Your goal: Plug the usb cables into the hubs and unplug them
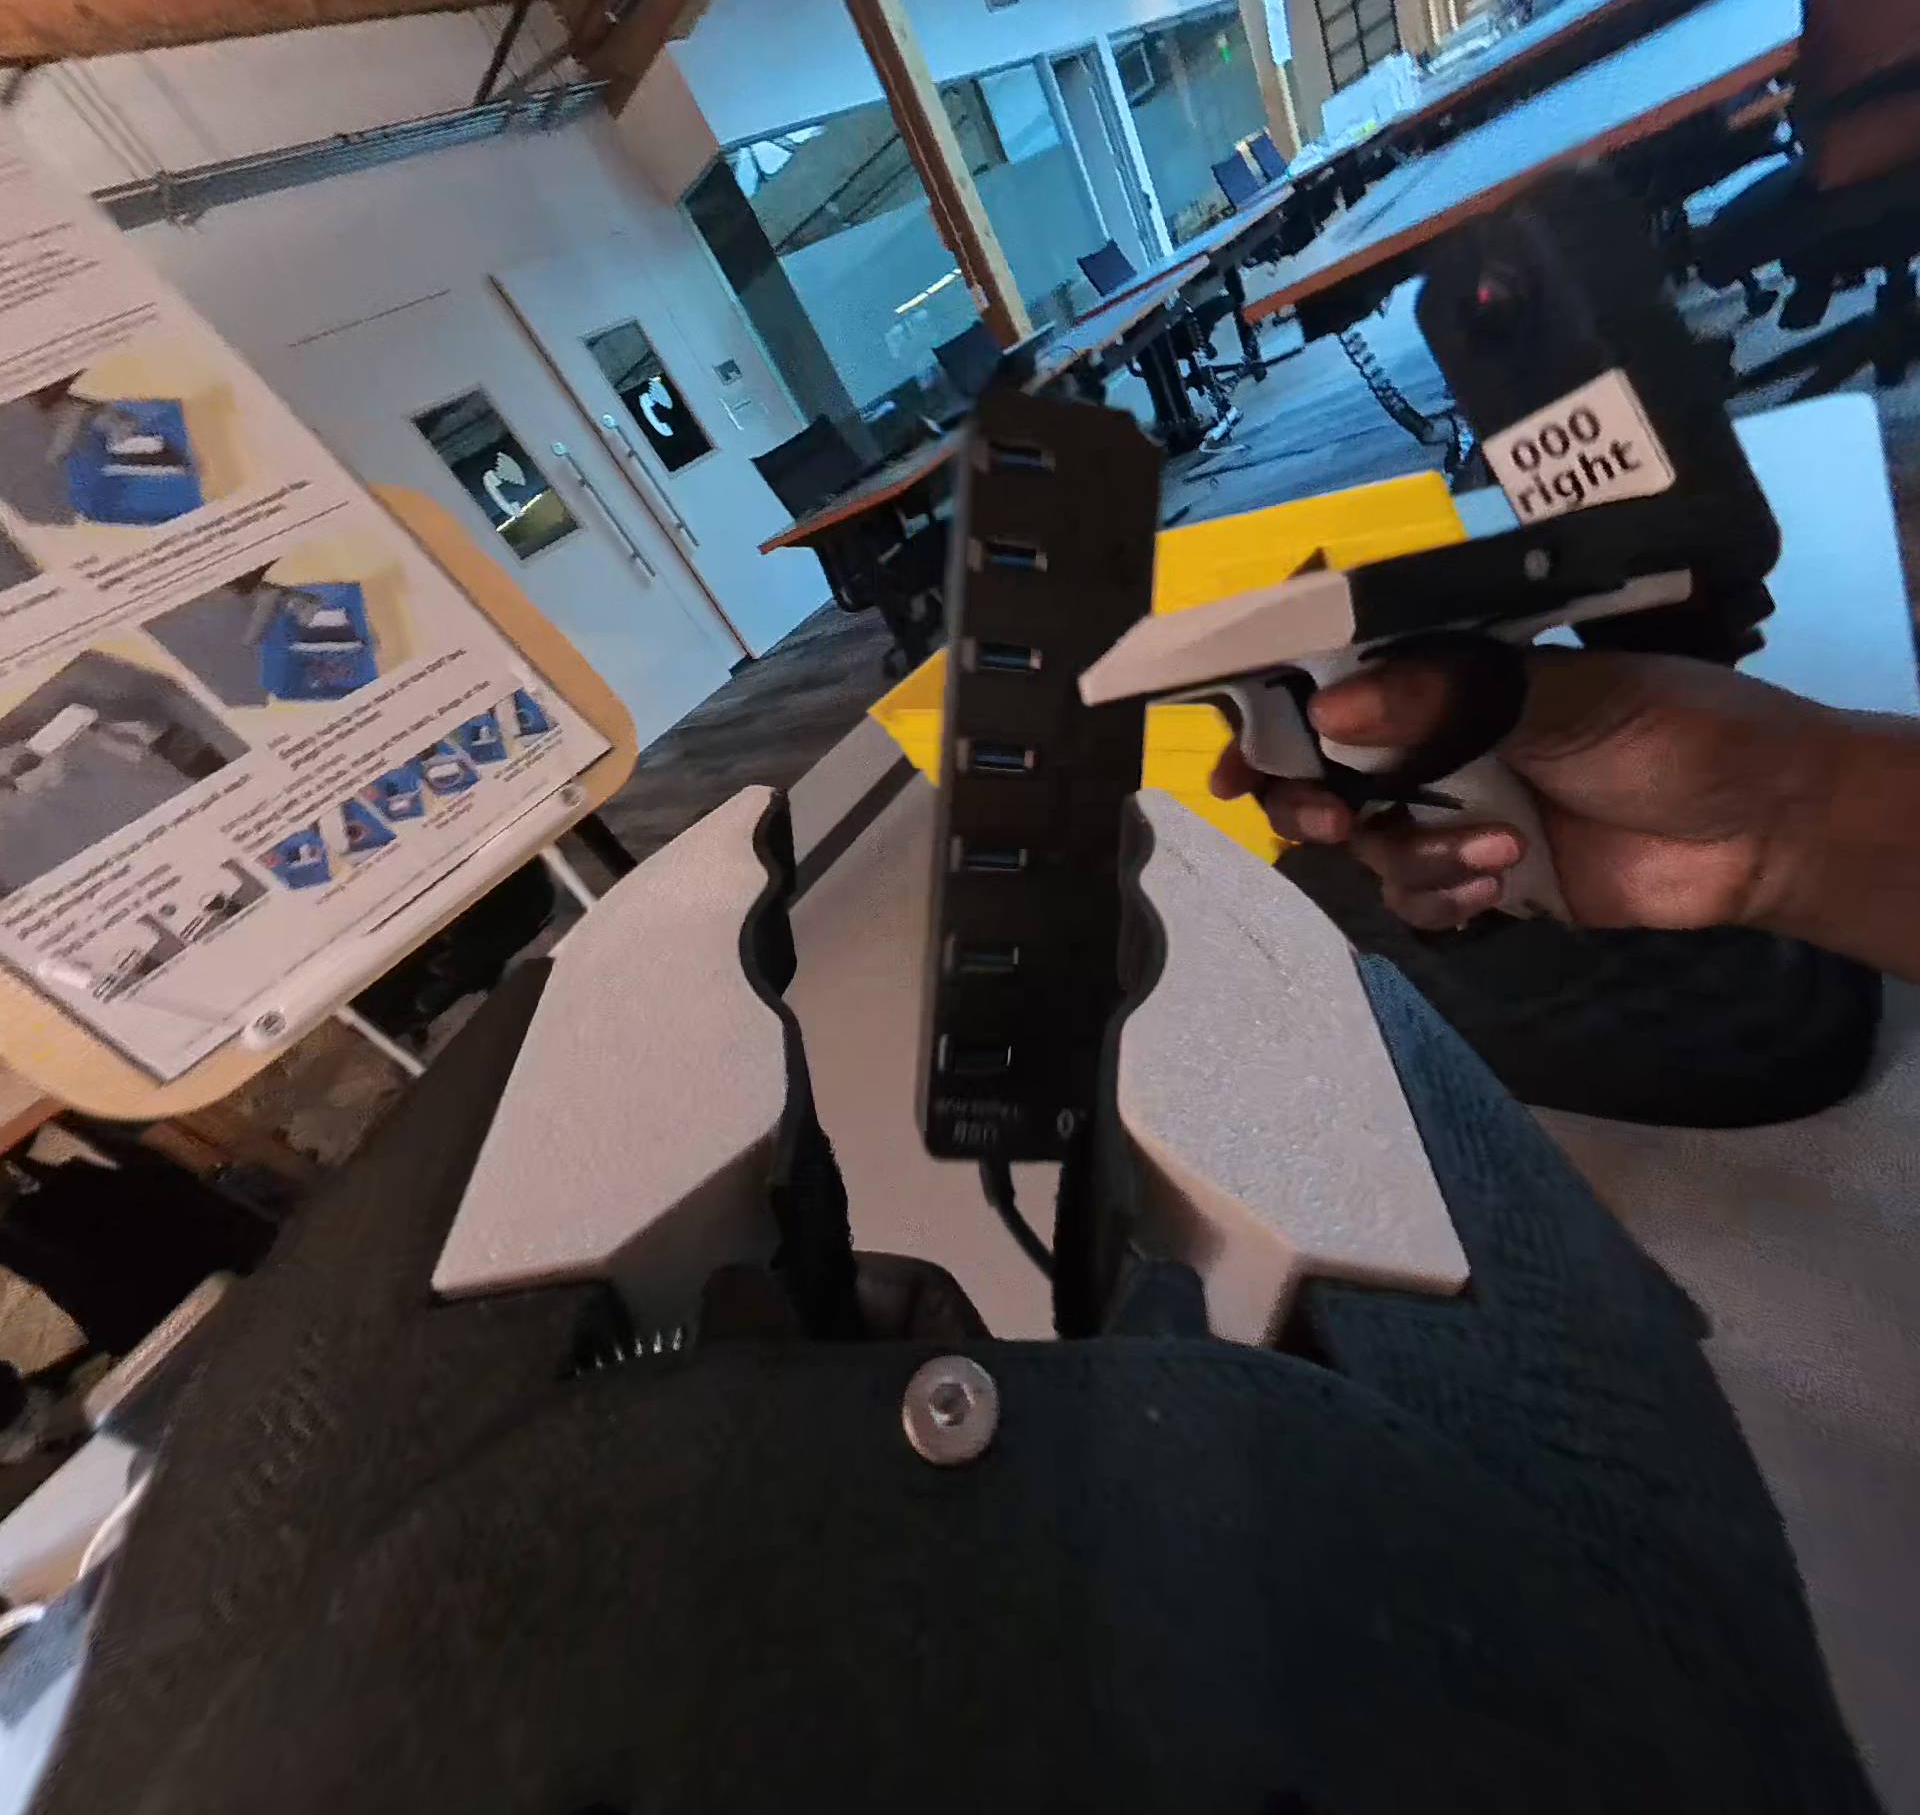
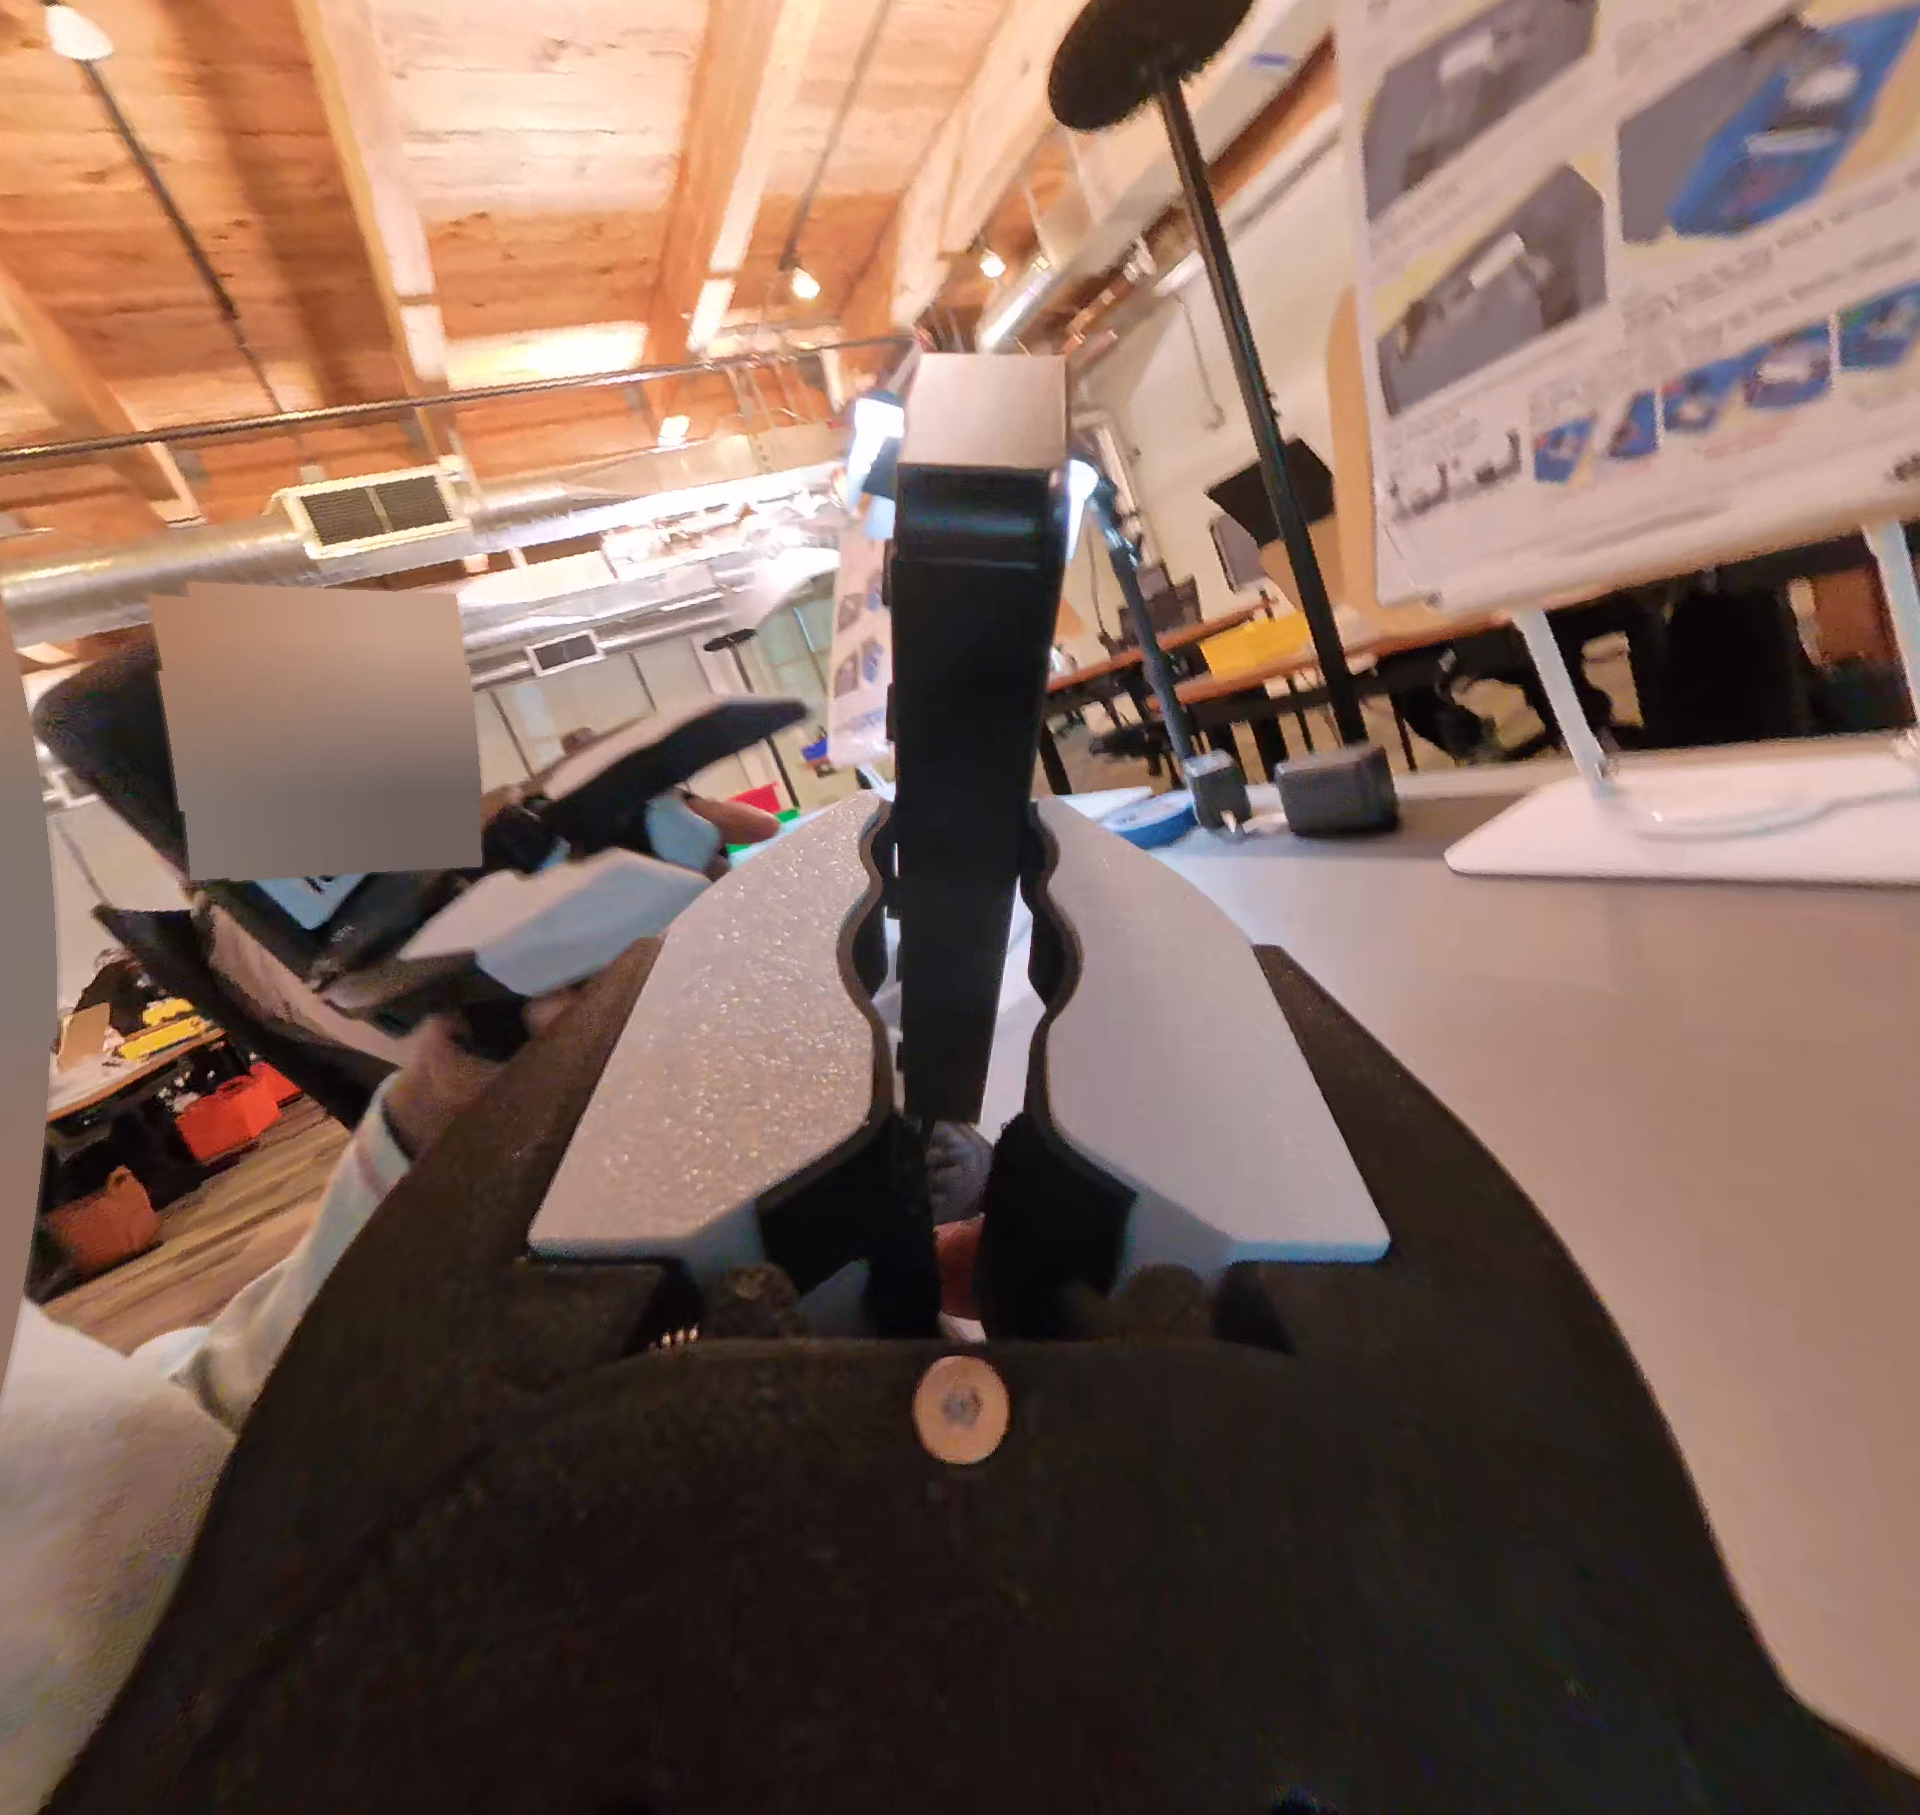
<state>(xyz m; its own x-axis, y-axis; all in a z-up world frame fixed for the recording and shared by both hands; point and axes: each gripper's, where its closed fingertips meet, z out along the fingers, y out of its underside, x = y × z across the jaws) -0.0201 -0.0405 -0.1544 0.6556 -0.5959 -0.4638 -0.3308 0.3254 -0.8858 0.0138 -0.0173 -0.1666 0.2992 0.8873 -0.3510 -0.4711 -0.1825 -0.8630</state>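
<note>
A black USB hub (image 1: 1039, 622) with several ports down one face stands upright in the air, its own cable (image 1: 1003, 1204) hanging from the lower end. My left gripper (image 1: 956, 809) is open around the hub's lower half. The hub rests against the right finger and a gap shows by the left finger (image 1: 665, 986). My right gripper (image 1: 1091, 695), in a hand, comes in from the right and straddles the hub at mid height. In the right wrist view the hub (image 2: 966, 674) is clamped between the pads of my right gripper (image 2: 956, 809). The left gripper (image 2: 748, 799) shows at the left, fingers apart. No loose USB cable shows.
A board of picture sheets on a white stand (image 1: 260, 674) is at the left, also in the right wrist view (image 2: 1662, 259). A yellow bin (image 1: 1299, 560) sits behind the hub. On the grey table (image 2: 1558, 1142) are a black pole lamp (image 2: 1247, 415), blue tape (image 2: 1153, 815) and a small dark box (image 2: 1335, 789).
</note>
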